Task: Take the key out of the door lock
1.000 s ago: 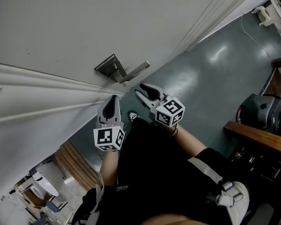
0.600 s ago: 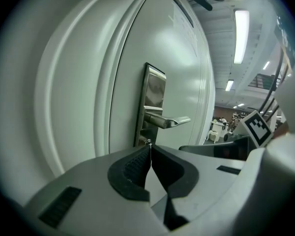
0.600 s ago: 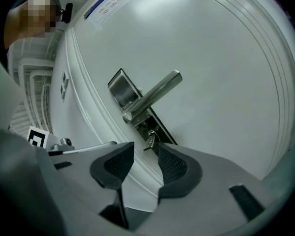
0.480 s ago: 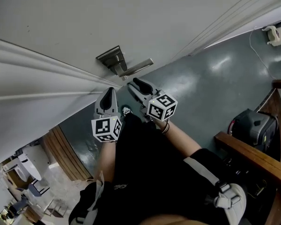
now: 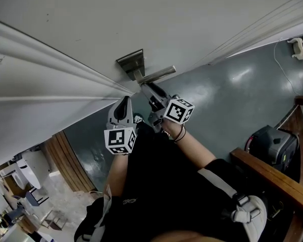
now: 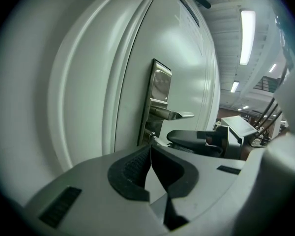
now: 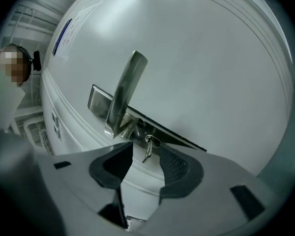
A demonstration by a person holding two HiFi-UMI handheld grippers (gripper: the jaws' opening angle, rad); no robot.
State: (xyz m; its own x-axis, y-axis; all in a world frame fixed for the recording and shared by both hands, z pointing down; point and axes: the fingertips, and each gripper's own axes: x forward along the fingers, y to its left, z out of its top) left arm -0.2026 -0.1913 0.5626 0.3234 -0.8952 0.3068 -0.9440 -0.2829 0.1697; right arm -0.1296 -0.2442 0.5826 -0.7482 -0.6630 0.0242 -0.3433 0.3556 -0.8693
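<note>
Right gripper (image 7: pixel 145 147) at the door lock (image 7: pixel 137 123).
Its jaws, just opening, stand apart either side of the key (image 7: pixel 148 151) in the lock, centre frame, under the lever handle (image 7: pixel 126 90); left gripper (image 6: pixel 150 149) jaws are together.

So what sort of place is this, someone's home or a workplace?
Most likely a workplace, perhaps an office or lab building, at a doorway. A plain white door with a metal lever handle, a shiny grey-green floor and long strip lights on the ceiling point that way.
</note>
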